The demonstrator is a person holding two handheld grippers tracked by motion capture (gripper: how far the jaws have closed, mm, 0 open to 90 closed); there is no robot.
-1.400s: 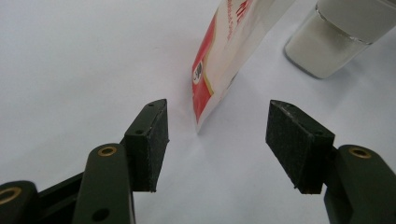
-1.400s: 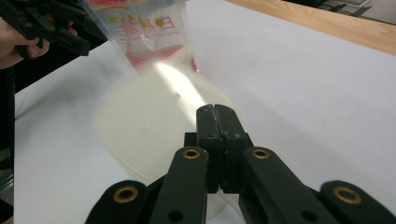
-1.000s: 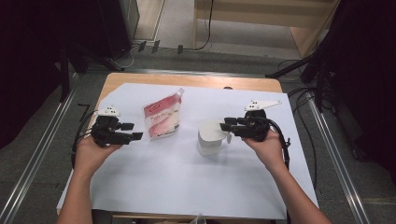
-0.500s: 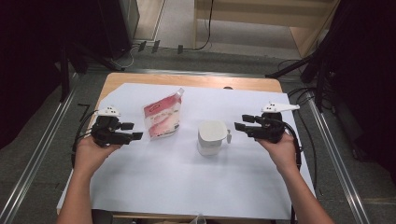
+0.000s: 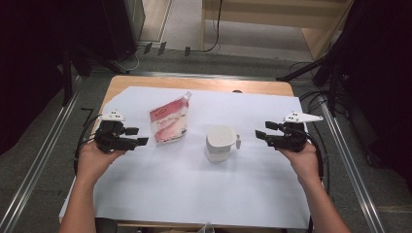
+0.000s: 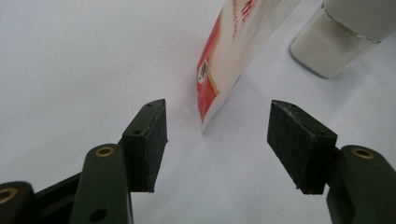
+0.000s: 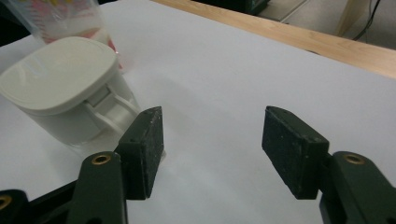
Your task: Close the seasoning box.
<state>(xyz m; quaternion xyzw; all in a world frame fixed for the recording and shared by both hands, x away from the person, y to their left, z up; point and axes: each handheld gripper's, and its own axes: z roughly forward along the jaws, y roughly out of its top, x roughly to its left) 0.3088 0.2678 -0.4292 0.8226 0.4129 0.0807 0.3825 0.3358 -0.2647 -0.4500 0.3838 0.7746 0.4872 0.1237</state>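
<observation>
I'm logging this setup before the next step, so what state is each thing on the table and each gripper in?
White container: upright on the white sheet, flip lid shut, free of both grippers.
Red and white pouch: propped up and leaning, spout at the top, not gripped.
Left gripper: open, nothing between its jaws, pointing at the pouch.
Right gripper: open and empty, jaws have just been opening, clear of the container.
White sheet: lying flat on the table.

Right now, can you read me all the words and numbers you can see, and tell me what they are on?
"50": black figures in a small white oval near the bottom corner of the red and white pouch; a further figure may be cut off.
Red lettering along the pouch's edge: cut off and blurred, unreadable.
Print on the pouch front in the high view: too small to read.
White lidded container: no writing visible.
</observation>
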